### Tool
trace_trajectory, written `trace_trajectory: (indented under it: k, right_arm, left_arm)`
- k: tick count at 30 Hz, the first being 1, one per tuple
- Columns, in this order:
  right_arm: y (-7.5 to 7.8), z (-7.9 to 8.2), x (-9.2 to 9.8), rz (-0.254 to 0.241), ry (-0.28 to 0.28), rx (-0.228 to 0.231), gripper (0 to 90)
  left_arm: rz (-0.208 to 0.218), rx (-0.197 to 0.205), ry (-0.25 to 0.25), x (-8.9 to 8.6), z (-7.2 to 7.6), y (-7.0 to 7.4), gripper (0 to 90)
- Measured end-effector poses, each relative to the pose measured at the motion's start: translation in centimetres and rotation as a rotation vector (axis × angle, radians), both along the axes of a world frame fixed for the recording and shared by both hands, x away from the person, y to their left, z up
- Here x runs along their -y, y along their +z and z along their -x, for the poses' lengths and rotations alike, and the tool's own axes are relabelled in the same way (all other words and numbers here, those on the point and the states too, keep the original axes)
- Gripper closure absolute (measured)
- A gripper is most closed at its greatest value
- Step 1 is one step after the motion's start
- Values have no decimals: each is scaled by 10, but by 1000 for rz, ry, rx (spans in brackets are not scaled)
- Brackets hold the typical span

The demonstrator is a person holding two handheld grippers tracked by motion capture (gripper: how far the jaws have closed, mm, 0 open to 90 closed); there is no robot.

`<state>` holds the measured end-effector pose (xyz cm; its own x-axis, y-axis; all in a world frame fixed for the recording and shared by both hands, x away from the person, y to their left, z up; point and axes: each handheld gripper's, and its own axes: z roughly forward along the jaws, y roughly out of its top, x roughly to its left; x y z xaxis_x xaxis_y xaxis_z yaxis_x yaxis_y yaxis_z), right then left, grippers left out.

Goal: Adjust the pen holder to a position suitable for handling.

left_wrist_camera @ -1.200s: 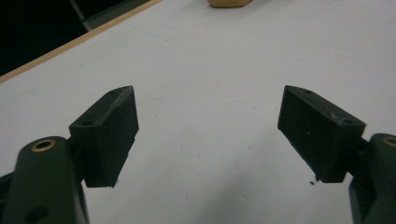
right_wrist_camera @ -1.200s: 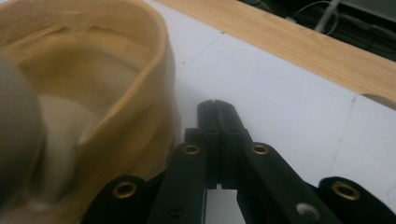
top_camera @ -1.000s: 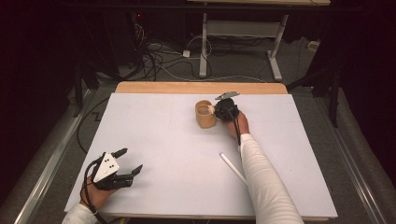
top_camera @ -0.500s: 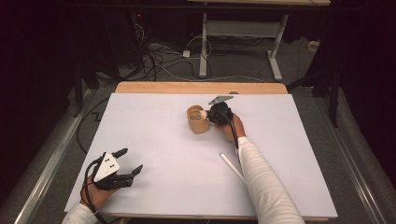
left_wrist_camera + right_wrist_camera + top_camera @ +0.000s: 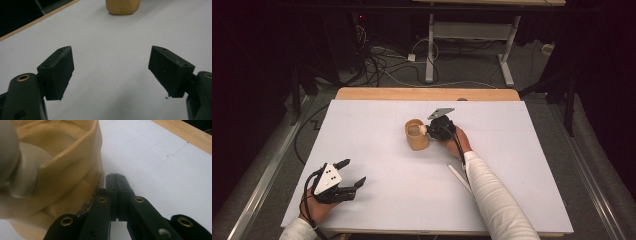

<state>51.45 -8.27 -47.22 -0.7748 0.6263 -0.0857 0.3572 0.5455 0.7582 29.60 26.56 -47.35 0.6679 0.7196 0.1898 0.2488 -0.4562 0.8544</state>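
Note:
A tan cup [image 5: 417,136] stands near the middle of the white table [image 5: 377,200]. A pale rounded thing [image 5: 27,167] leans inside it at the rim. My right gripper [image 5: 430,132] is shut with nothing between its jaws, and its tips [image 5: 116,177] rest against the cup's [image 5: 70,170] right side. My left gripper [image 5: 354,172] lies at the near left of the table, open and empty. In the left gripper view its jaws [image 5: 110,50] stand wide apart over bare white surface, with the cup [image 5: 122,6] far ahead.
A thin white stick [image 5: 458,176] lies on the table beside the right forearm. A wooden strip [image 5: 427,93] runs along the table's far edge. Cables and a desk's legs [image 5: 430,55] are on the floor beyond.
The right gripper has moved left and a little nearer, and the cup has slid the same way in front of it. The left gripper has stayed put.

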Motion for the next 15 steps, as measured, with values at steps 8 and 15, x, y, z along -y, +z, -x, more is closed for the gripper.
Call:
trace_trajectory:
  k: [8, 15]
  right_arm:
    - [-1, 7, -10, 18, 36, 6, 900]
    - [0, 10, -11, 26, 52, 9, 900]
  left_arm:
    - [1, 2, -1, 0, 0, 0, 197]
    - [-4, 0, -3, 0, 0, 0, 197]
